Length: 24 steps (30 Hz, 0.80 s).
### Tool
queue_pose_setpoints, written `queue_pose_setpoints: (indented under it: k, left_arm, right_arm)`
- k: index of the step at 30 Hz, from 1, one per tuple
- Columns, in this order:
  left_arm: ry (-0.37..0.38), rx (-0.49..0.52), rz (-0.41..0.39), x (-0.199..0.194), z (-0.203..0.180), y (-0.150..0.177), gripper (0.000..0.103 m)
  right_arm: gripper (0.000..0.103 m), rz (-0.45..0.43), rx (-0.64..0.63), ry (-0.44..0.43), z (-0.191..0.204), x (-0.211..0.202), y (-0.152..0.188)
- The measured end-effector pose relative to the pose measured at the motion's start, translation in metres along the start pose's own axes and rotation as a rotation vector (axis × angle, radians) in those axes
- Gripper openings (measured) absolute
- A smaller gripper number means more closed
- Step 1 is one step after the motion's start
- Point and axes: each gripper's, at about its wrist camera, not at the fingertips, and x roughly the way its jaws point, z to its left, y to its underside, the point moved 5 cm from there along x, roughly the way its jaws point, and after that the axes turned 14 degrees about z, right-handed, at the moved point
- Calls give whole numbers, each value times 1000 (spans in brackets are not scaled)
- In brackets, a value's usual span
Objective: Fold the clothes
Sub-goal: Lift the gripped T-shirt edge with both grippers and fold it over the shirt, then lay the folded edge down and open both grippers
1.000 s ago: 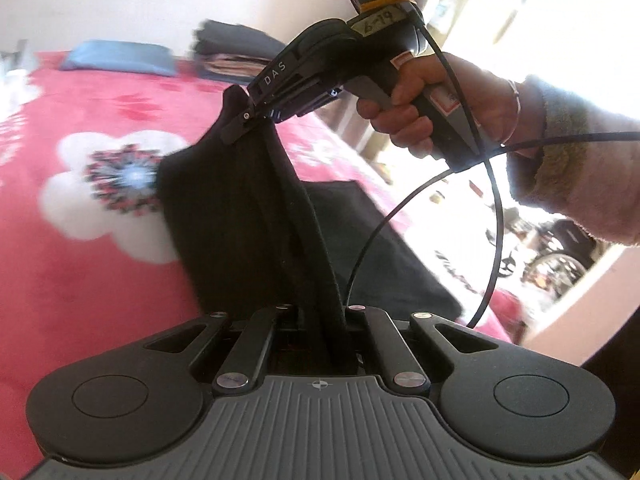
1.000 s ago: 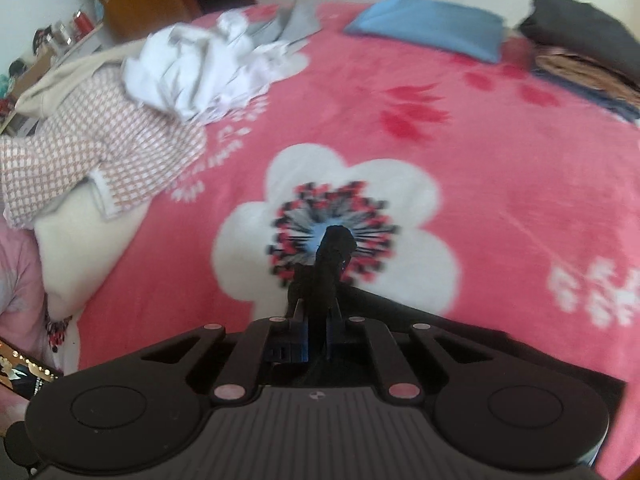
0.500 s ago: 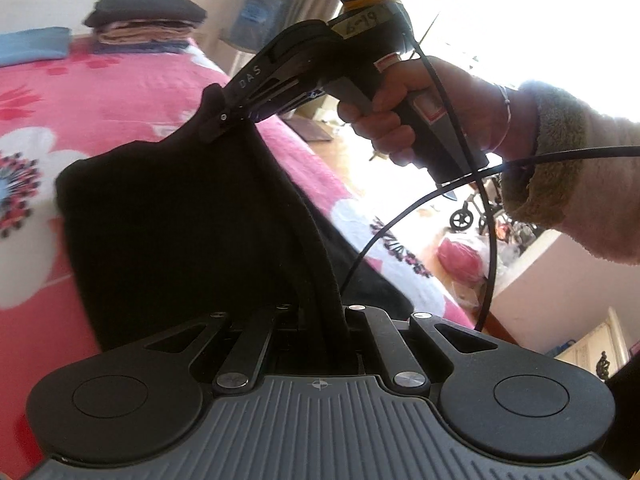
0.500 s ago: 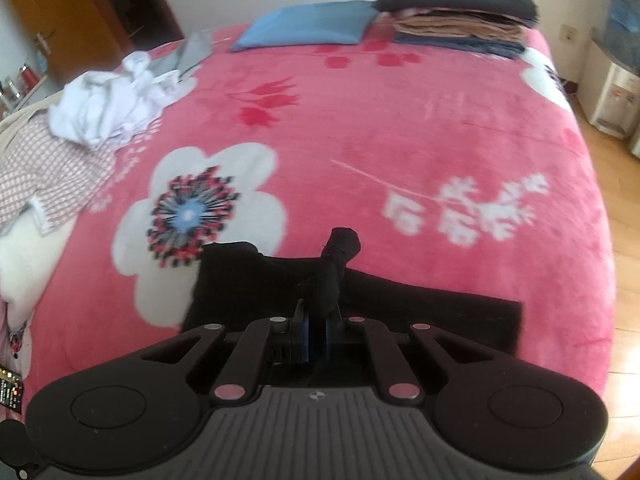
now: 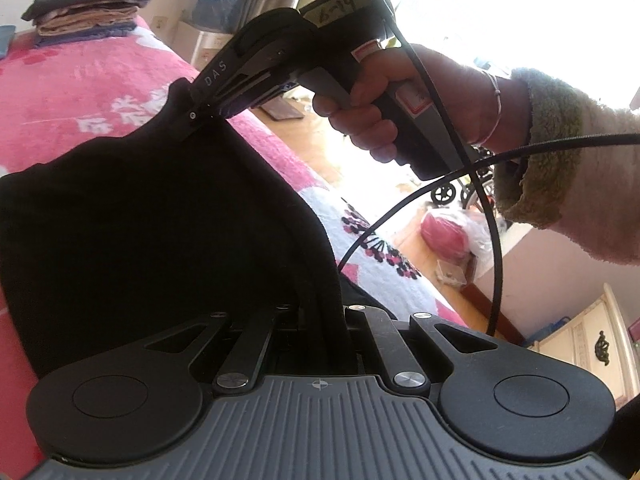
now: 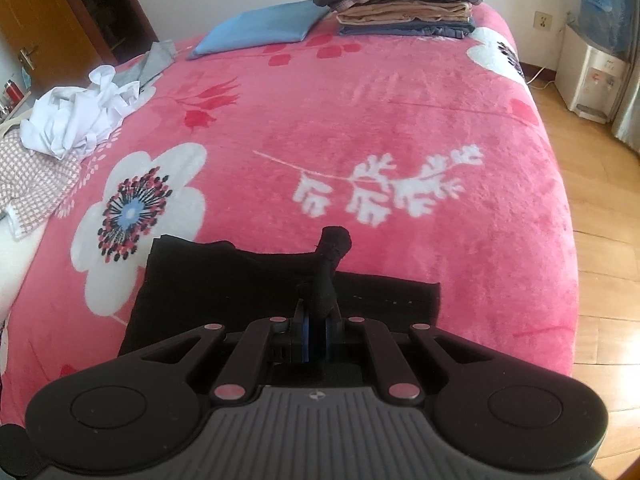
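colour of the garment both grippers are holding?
Plain black garment, no visible pattern; clearest in the right wrist view against the pink floral blanket.

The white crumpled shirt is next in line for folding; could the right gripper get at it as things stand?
Probably not yet: the right gripper is shut on the black garment, and the white crumpled shirt lies far off across the pink blanket.

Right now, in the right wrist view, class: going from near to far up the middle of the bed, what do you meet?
Right gripper shut on the black garment → white leaf-sprig print on the pink blanket → folded blue cloth → stack of folded clothes.
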Motion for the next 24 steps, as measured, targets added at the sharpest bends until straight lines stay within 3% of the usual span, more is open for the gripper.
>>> queue_pose_setpoints:
  k: [12,14,16,17,22,24]
  left_arm:
    - [-8,25,53,33,0,-6,2]
    - [-17,37,61,37,0,-5,2]
    - [-18,40,68,40,1,-6,2]
    - [-16,39,72,41,1,-6,2]
    - [0,18,98,49,4,-10,4]
    - [18,5,111,52,5,-13,15]
  right_arm:
    - [8,13,26,-2,-25,15,9]
    - [15,21,58,-32,-33,17,13]
    - [31,18,95,-37,-43,10,20]
    - [40,7,114,-41,-49,3,28]
    - [41,-51,226,-92,-80,-40,83]
    - [41,-70,302,-119,-89,-56,115]
